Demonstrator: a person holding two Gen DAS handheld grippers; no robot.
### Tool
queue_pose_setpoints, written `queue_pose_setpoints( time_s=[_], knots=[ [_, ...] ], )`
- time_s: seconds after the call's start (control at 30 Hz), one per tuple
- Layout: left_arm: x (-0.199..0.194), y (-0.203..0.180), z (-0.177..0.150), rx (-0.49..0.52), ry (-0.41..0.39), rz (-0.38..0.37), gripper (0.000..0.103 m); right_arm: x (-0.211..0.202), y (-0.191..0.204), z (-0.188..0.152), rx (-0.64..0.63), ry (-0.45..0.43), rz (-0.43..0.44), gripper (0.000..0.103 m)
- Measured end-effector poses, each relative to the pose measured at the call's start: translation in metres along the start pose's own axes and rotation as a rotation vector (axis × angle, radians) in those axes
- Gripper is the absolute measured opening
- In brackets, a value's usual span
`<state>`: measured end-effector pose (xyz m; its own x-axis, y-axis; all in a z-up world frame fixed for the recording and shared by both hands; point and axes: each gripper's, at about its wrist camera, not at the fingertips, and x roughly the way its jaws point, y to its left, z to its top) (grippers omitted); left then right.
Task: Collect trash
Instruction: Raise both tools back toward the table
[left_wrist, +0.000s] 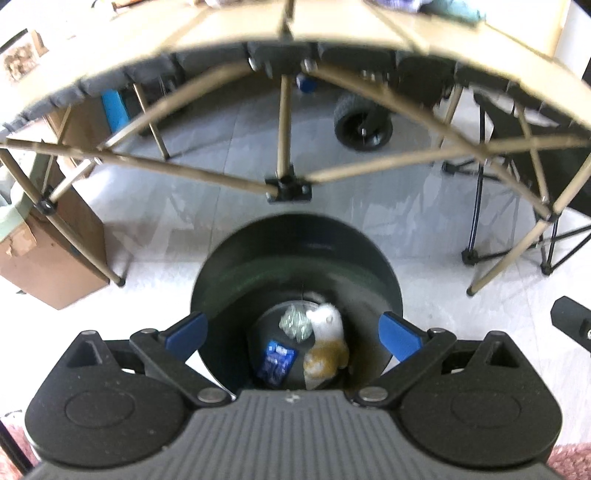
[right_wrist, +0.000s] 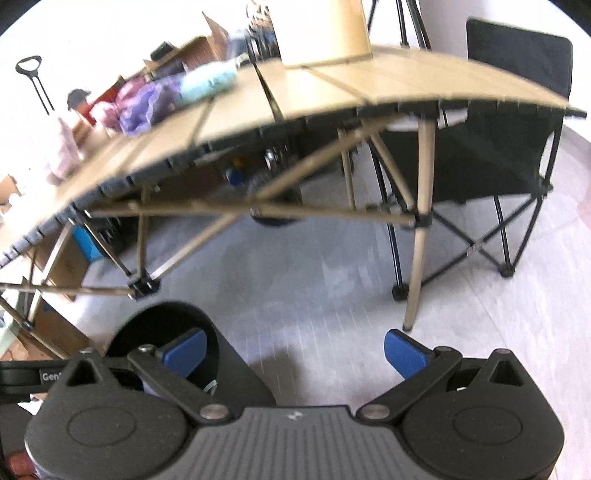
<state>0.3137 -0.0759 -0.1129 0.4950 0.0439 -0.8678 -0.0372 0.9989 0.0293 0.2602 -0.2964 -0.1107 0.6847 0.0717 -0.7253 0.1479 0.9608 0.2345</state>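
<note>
A black round bin (left_wrist: 295, 254) stands on the floor in front of the folding table. At its bottom lie a crumpled white and brown paper (left_wrist: 327, 347), a blue wrapper (left_wrist: 277, 363) and a clear crinkled wrapper (left_wrist: 295, 319). My left gripper (left_wrist: 293, 334) hangs open right over the bin mouth, nothing between its blue fingers. In the right wrist view the bin (right_wrist: 221, 354) sits at lower left. My right gripper (right_wrist: 295, 350) is open and empty to the bin's right, its left finger over the rim.
A tan folding table (right_wrist: 332, 88) with crossed legs stands ahead, with purple and light blue bundles (right_wrist: 177, 92) on top. A black folding chair (right_wrist: 498, 155) is at the right. Cardboard boxes (left_wrist: 51, 254) sit at the left and a black wheel (left_wrist: 362, 122) under the table.
</note>
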Motion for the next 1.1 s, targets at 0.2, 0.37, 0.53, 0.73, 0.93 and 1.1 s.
queue_pose_setpoints(
  time_s=[0.2, 0.37, 0.53, 0.73, 0.93, 1.1],
  knots=[
    [-0.03, 0.011, 0.003, -0.022, -0.114, -0.01, 0.103, -0.023, 0.004, 0.012, -0.037, -0.133, 0.036, 0.103],
    [-0.056, 0.019, 0.008, -0.036, -0.215, -0.023, 0.103, -0.042, 0.014, 0.024, -0.095, -0.256, 0.053, 0.103],
    [-0.079, 0.025, 0.017, -0.044, -0.324, -0.008, 0.103, -0.055, 0.025, 0.039, -0.124, -0.366, 0.087, 0.103],
    [-0.09, 0.033, 0.038, -0.076, -0.398, 0.009, 0.103, -0.059, 0.034, 0.065, -0.128, -0.443, 0.146, 0.103],
    [-0.096, 0.043, 0.065, -0.106, -0.465, 0.031, 0.103, -0.044, 0.044, 0.092, -0.11, -0.443, 0.188, 0.103],
    [-0.092, 0.048, 0.089, -0.131, -0.488, 0.028, 0.103, -0.033, 0.056, 0.111, -0.111, -0.473, 0.197, 0.103]
  ],
)
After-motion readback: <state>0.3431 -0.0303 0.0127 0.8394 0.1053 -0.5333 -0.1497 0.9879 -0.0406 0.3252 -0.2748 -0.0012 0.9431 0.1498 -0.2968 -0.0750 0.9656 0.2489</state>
